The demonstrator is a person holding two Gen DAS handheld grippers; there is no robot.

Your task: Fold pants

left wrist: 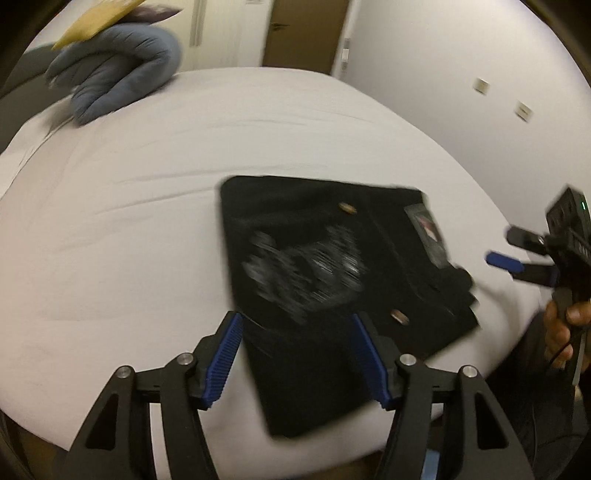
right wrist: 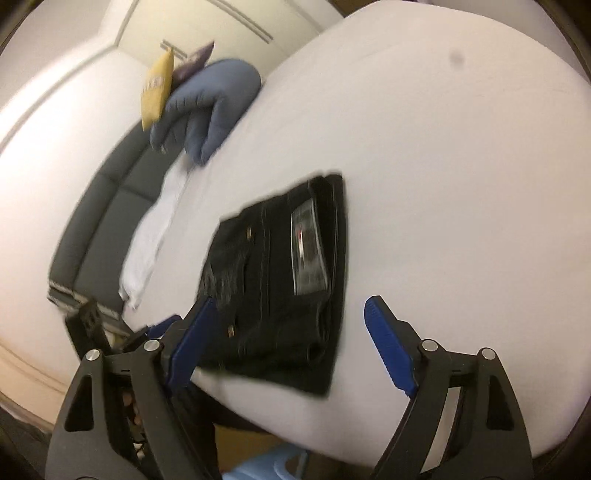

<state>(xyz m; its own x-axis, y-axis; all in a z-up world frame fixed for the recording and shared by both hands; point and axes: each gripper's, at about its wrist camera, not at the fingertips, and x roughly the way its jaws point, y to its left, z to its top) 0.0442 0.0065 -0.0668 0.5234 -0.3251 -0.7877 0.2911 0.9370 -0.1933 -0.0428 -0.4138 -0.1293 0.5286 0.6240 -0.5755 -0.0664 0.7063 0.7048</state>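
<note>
The black pants (left wrist: 325,280) lie folded into a compact rectangle on the white bed (left wrist: 147,221), with brass rivets and a waistband label showing. My left gripper (left wrist: 297,356) is open and empty, just above the near edge of the pants. In the right wrist view the folded pants (right wrist: 280,280) lie near the bed's front edge. My right gripper (right wrist: 291,343) is open and empty, hovering over their near side. The right gripper also shows in the left wrist view (left wrist: 513,251), to the right of the pants, with its jaws apart.
A rolled blue-grey blanket (left wrist: 118,81) and a yellow packet (left wrist: 96,22) sit at the far end of the bed. A dark grey headboard (right wrist: 107,214) runs along the left side. A white wall (left wrist: 461,74) and a door (left wrist: 306,33) stand behind.
</note>
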